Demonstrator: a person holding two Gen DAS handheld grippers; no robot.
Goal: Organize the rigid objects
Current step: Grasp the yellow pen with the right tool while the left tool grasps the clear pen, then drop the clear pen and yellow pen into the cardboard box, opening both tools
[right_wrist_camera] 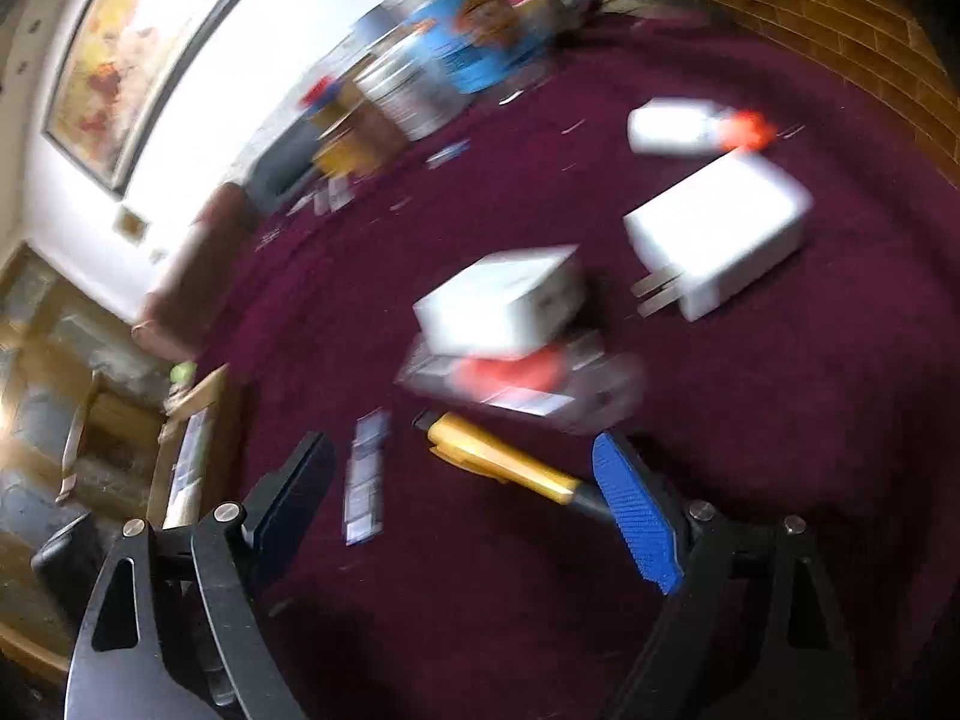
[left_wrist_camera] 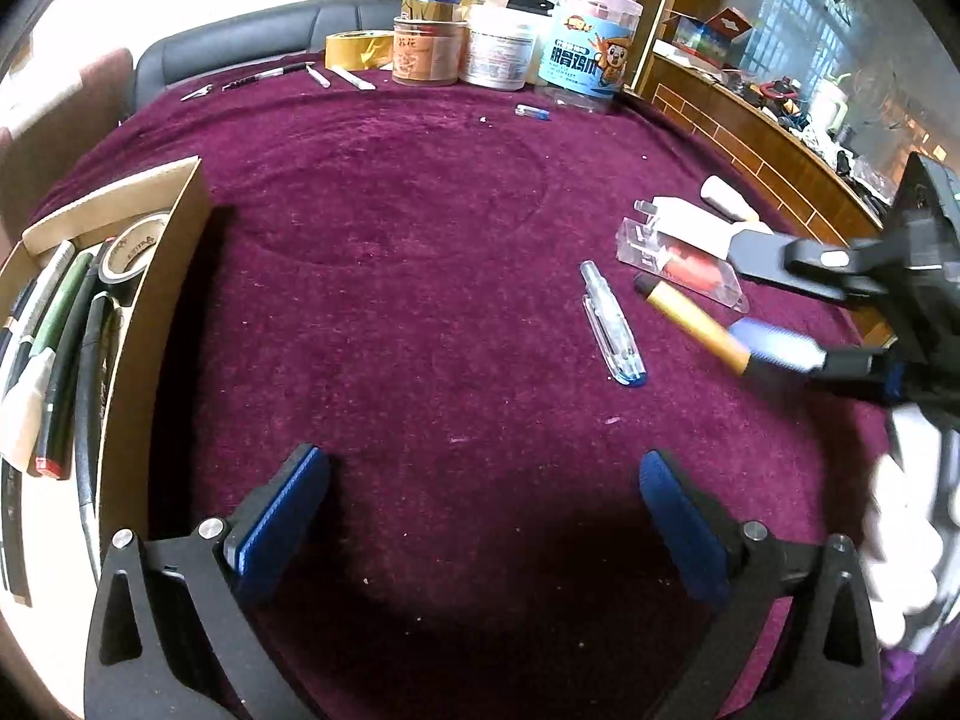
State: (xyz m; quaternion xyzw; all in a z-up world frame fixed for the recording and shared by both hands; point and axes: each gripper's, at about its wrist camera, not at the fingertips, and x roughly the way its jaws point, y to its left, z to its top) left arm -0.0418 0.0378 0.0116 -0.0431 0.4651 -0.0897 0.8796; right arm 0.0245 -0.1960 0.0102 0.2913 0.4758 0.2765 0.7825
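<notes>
**Meanwhile, both grippers hang wide over the purple table**

Low over the purple table (left_wrist_camera: pixel 420 300), the left gripper (left_wrist_camera: pixel 483 516) hangs with its blue-padded jaws spread wide and nothing between them. At the left edge sits a cardboard box (left_wrist_camera: pixel 162 276) already holding pens, markers and a roll of tape (left_wrist_camera: pixel 129 252).

The right gripper (right_wrist_camera: pixel 465 507) is spread wide too (its own view is heavily blurred). A yellow pen (right_wrist_camera: pixel 510 462) lies on the cloth with its dark end just beside the blue right pad (right_wrist_camera: pixel 636 522); whether they touch I cannot tell. In the left wrist view the same yellow pen (left_wrist_camera: pixel 690 321) lies between the right gripper's two fingers, not clamped.

Just left of it rests a clear pen (left_wrist_camera: pixel 612 330) with a blue tip. Beyond lie a clear plastic case (left_wrist_camera: pixel 678 258) with something red inside, a white box (right_wrist_camera: pixel 504 300) resting on it, and a white charger plug (right_wrist_camera: pixel 720 234) near them. Jars and canisters (left_wrist_camera: pixel 498 42) stand at the far edge.
</notes>
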